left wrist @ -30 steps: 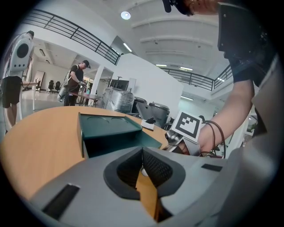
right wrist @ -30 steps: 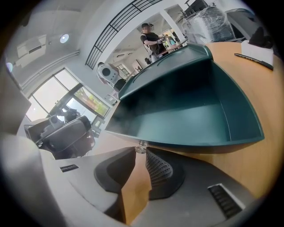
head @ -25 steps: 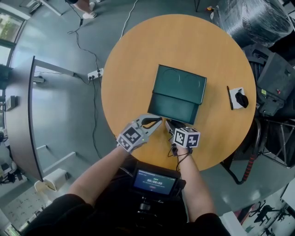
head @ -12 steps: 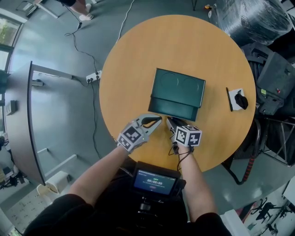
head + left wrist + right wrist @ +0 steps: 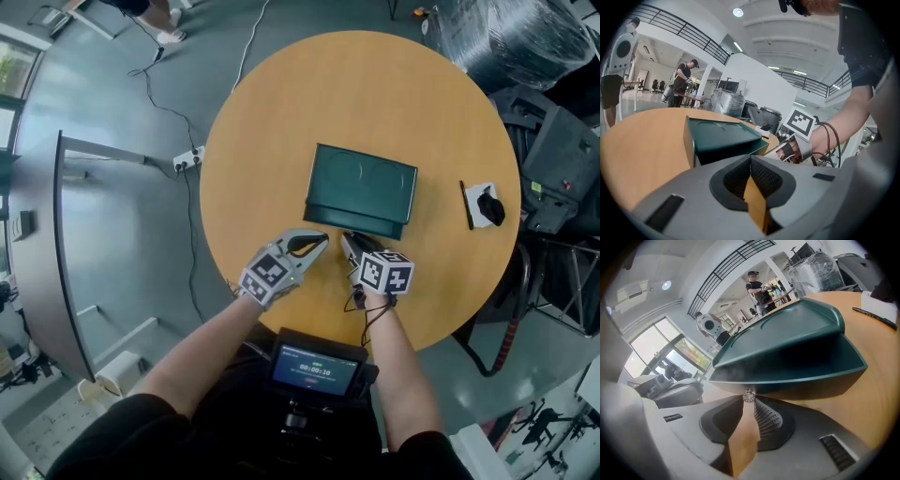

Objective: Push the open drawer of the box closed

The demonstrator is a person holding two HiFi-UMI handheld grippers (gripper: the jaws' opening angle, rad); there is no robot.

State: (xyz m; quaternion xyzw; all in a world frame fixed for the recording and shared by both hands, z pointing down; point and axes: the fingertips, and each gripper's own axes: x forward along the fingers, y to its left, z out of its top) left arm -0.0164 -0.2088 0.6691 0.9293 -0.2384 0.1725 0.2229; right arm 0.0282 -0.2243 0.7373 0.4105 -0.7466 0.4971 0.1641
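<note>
Fingers [image 5: 767,421] of the right gripper [image 5: 348,243] pinch a small silvery knob [image 5: 748,395] on the drawer [image 5: 813,367]. Those of the left gripper [image 5: 317,242] are pressed together at the tips with nothing in them.

From where I stand, the round wooden tabletop [image 5: 272,112] carries little else. A white card [image 5: 476,190] with a black lump on it and a thin dark pen [image 5: 465,201] lie well off to the right of the box [image 5: 362,181]. A power strip [image 5: 192,152] with its cable lies on the grey floor to the left. A plastic-wrapped bulk [image 5: 511,37] stands beyond the far edge.

The dark green box sits near the middle of the tabletop, its drawer jutting out only a little on the person's side. The right fingertips are against the drawer front at the knob. The left fingertips lie just beside its left corner; whether they touch it I cannot tell.

Both forearms reach in from the near edge and converge. Each gripper lies low over the tabletop, its marker cube turned upward.
</note>
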